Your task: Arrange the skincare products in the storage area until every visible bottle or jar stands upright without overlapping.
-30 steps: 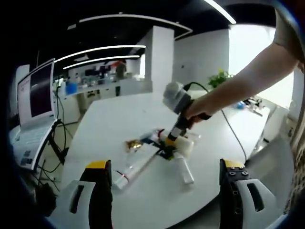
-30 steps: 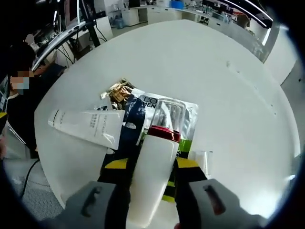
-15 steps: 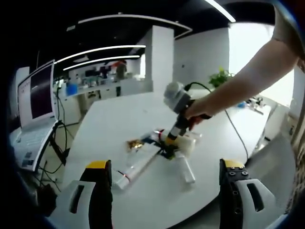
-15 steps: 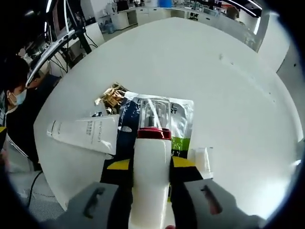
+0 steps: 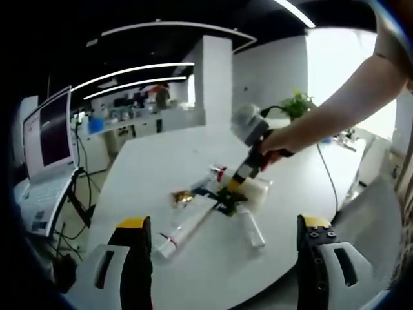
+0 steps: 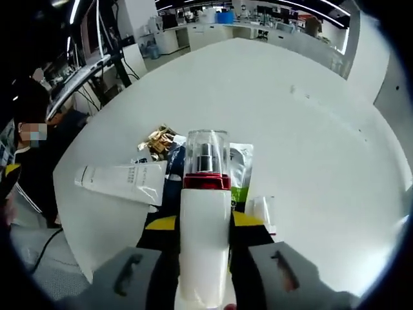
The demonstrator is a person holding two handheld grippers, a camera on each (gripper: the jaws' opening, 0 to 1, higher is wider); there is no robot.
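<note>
A white bottle (image 6: 205, 226) with a red collar and clear cap is clamped between my right gripper's (image 6: 201, 223) jaws, cap pointing away from the camera. In the left gripper view the right gripper (image 5: 250, 166) holds this bottle (image 5: 253, 188) tilted just over the pile. Beneath it lie a white tube (image 6: 126, 181), a gold wrapper (image 6: 158, 139), a blue and green sachet (image 6: 241, 166) and a small clear bottle (image 6: 261, 210) on its side. My left gripper (image 5: 224, 225) hangs open near the table's front edge, well short of the tube (image 5: 184, 227) and the clear bottle (image 5: 250, 231).
The round white table (image 5: 155, 161) has wide bare room behind the pile. An open laptop (image 5: 42, 152) stands off its left side, a cable (image 5: 326, 187) trails off to the right, and a plant (image 5: 295, 103) stands far back. A person (image 6: 26, 135) sits by the table's edge.
The right gripper has raised and straightened the white bottle, so its cap now stands higher over the sachet. In the left gripper view that hand has shifted slightly right. The left gripper stays open.
</note>
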